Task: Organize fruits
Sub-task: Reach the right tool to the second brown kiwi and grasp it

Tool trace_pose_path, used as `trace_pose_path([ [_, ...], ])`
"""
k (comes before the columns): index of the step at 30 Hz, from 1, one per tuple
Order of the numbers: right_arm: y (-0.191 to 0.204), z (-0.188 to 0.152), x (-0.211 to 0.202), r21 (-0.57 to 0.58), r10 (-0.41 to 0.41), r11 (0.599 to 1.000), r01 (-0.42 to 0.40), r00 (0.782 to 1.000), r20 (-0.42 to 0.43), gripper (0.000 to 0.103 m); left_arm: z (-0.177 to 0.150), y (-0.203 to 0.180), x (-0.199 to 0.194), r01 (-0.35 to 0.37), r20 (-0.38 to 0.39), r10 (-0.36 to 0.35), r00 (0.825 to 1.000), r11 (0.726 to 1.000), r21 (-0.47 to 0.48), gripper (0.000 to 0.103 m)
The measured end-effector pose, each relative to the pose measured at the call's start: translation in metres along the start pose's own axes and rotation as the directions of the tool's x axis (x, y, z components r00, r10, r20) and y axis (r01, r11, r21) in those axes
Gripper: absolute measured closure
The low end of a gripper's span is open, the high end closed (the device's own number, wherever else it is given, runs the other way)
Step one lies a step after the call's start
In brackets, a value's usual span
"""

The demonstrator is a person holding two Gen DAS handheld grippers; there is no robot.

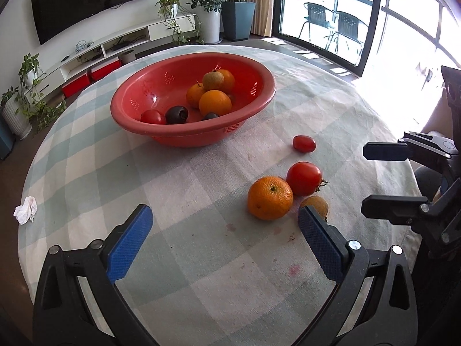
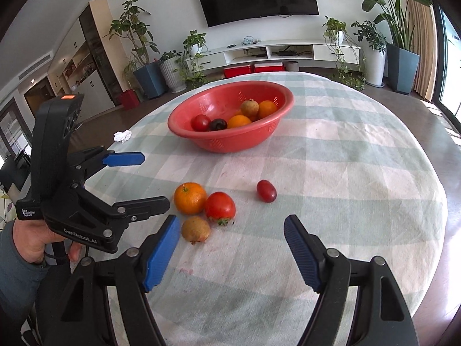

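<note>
In the left wrist view the small brownish round fruit (image 1: 317, 204) is half hidden behind the left gripper's (image 1: 223, 219) right blue pad, and the right gripper (image 1: 374, 181) is cut off at the 3 o'clock edge. In the bowl a second dark fruit (image 1: 211, 116) is mostly covered by an orange.

The red perforated plastic bowl (image 2: 219, 144) sits toward 12 o'clock on the checked cloth tabletop (image 2: 345, 173). It holds three oranges (image 1: 214, 102), a brownish fruit (image 1: 213, 80), a red tomato (image 1: 152, 116) and a dark plum-like fruit (image 1: 176, 114).

On the tabletop lie a loose orange (image 2: 190, 197), a large red tomato (image 2: 219, 207) touching it, and a small oval red tomato (image 2: 266, 191) apart at 2 o'clock.

Both grippers hover with jaws apart and nothing between them, the left one wide.
</note>
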State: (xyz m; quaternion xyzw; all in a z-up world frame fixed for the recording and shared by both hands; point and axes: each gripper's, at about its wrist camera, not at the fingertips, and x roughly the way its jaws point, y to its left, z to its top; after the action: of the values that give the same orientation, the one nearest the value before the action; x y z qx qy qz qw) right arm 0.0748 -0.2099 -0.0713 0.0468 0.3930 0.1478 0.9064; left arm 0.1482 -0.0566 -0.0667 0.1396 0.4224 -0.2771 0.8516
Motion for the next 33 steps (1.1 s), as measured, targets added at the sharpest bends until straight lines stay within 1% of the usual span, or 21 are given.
trace_pose_path([
  [4,0.014,-0.012,0.006,-0.033,0.0,0.999,-0.001,1.0,-0.029,0.028,-0.006,0.0,0.0,-0.022,-0.014,0.022,1.0,0.999,-0.028,0.0],
  [9,0.024,-0.02,0.01,-0.055,0.005,0.998,-0.008,0.999,-0.049,0.031,-0.017,0.006,-0.007,-0.045,-0.021,0.043,0.999,0.993,-0.113,0.001],
  [11,0.028,-0.022,0.011,-0.056,0.002,0.998,-0.005,0.999,-0.052,0.032,-0.023,0.008,-0.01,-0.046,-0.018,0.044,0.999,0.989,-0.141,0.001],
  [15,0.032,-0.022,0.014,-0.061,-0.013,0.998,0.009,0.998,-0.059,0.034,-0.032,0.011,-0.016,-0.051,-0.013,0.05,0.999,0.985,-0.167,0.0],
  [21,0.038,-0.018,0.02,-0.058,-0.036,0.998,0.033,0.998,-0.052,0.037,-0.047,0.017,-0.033,-0.055,0.018,0.06,0.998,0.975,-0.215,0.0],
  [24,0.041,-0.016,0.024,-0.056,-0.045,0.998,0.042,0.998,-0.044,0.04,-0.057,0.02,-0.042,-0.053,0.033,0.063,0.997,0.968,-0.244,0.0],
  [28,0.043,-0.013,0.033,-0.048,-0.051,0.998,0.049,0.997,-0.051,0.047,-0.07,0.022,-0.047,-0.045,0.036,0.056,0.998,0.962,-0.271,0.0],
  [32,0.041,-0.013,0.04,-0.03,-0.057,0.998,0.055,0.996,-0.072,0.054,-0.074,0.019,-0.051,-0.036,0.046,0.051,0.998,0.961,-0.276,0.0],
  [33,0.04,-0.013,0.041,-0.025,-0.058,0.998,0.056,0.996,-0.074,0.055,-0.074,0.019,-0.051,-0.037,0.047,0.052,0.998,0.961,-0.274,0.0],
])
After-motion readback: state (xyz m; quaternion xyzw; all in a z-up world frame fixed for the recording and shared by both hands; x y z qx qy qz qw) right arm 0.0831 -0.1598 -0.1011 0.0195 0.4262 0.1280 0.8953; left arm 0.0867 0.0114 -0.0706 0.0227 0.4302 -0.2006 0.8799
